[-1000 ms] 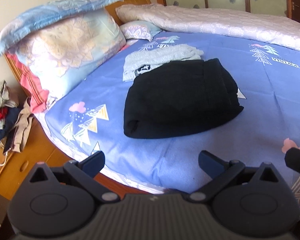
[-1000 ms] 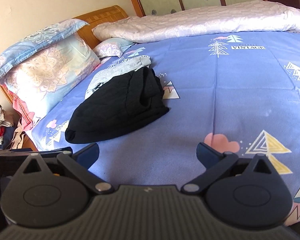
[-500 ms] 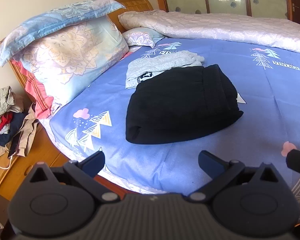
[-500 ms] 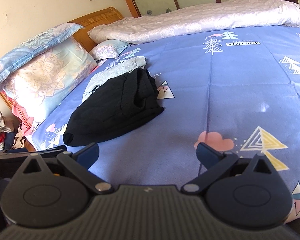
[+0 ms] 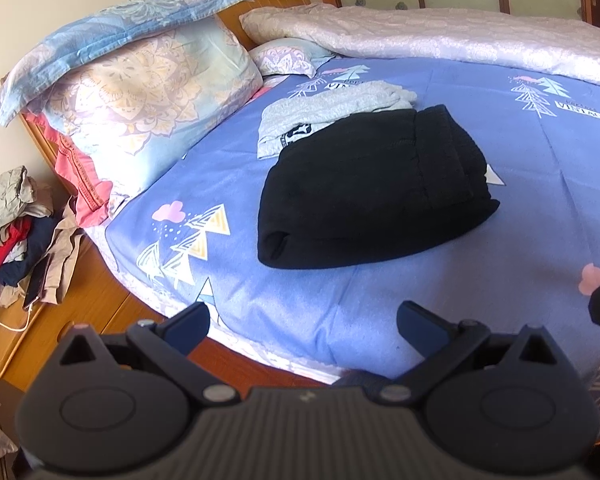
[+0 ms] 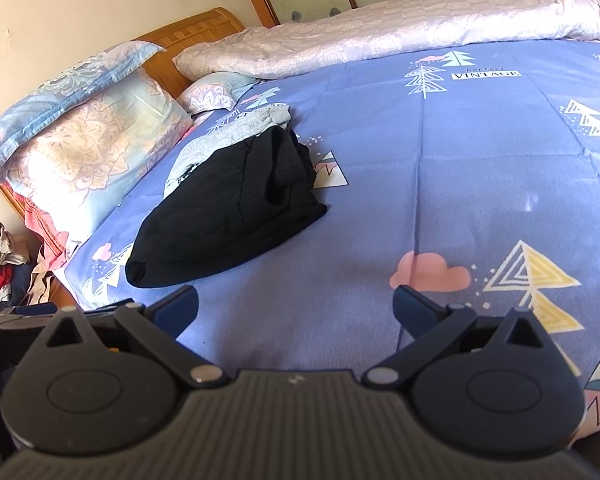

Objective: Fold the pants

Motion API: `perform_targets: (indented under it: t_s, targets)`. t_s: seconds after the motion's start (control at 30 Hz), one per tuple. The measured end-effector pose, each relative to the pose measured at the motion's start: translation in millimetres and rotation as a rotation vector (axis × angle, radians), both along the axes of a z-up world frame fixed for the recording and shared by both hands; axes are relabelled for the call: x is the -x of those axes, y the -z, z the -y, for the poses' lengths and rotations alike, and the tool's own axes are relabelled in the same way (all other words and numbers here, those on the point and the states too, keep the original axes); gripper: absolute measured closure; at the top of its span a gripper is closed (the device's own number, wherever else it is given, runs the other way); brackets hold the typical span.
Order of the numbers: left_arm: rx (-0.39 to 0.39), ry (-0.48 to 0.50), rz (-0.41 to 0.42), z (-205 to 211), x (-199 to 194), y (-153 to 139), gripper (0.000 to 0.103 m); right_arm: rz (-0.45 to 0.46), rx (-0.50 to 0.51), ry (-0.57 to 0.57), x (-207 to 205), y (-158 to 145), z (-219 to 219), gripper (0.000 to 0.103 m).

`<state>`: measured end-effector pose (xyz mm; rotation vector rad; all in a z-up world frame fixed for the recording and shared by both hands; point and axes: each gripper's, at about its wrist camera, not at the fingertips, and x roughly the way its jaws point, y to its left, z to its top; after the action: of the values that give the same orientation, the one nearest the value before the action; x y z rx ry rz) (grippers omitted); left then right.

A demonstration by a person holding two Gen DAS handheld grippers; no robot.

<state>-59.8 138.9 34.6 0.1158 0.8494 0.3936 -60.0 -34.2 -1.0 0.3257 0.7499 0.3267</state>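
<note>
Black pants [image 5: 372, 192] lie folded into a compact bundle on the blue patterned bed sheet [image 5: 300, 304]; they also show in the right wrist view [image 6: 228, 216]. Their far edge overlaps a folded grey garment [image 5: 332, 108]. My left gripper [image 5: 303, 324] is open and empty, held back from the pants near the bed's front edge. My right gripper [image 6: 296, 306] is open and empty, to the right of the pants above bare sheet [image 6: 440, 184].
Stacked pillows [image 5: 140, 92] lean on the wooden headboard at the left. A pale quilt [image 5: 440, 36] lies along the bed's far side. A heap of clothes [image 5: 16, 236] sits on a wooden bedside cabinet [image 5: 60, 320] at the lower left.
Both grippers have drawn back a little from the pants and tilted slightly; the pants look a little farther away. Both stay open and the pants have not moved.
</note>
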Motion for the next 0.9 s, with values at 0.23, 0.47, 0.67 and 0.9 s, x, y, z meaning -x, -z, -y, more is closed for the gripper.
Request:
perform_targets:
  t_s: [0.23,0.47,0.67,0.9]
  targets:
    - [0.000,-0.020,-0.026,-6.1,-0.3,5.8,0.000,-0.006,0.001,-0.003,0.5,1.1,0.3,0.000]
    - [0.002,-0.022,-0.038,-9.9,-2.8,8.8,0.000,-0.013,0.003,-0.006,0.6,2.6,1.4,0.000]
    - [0.005,-0.030,-0.034,-13.2,-2.7,8.5,0.000,-0.019,0.004,-0.011,-0.3,3.4,2.1,0.000]
    - [-0.001,-0.025,-0.026,-13.2,-2.9,8.2,0.000,-0.025,0.004,-0.014,-0.5,5.3,2.1,0.000]
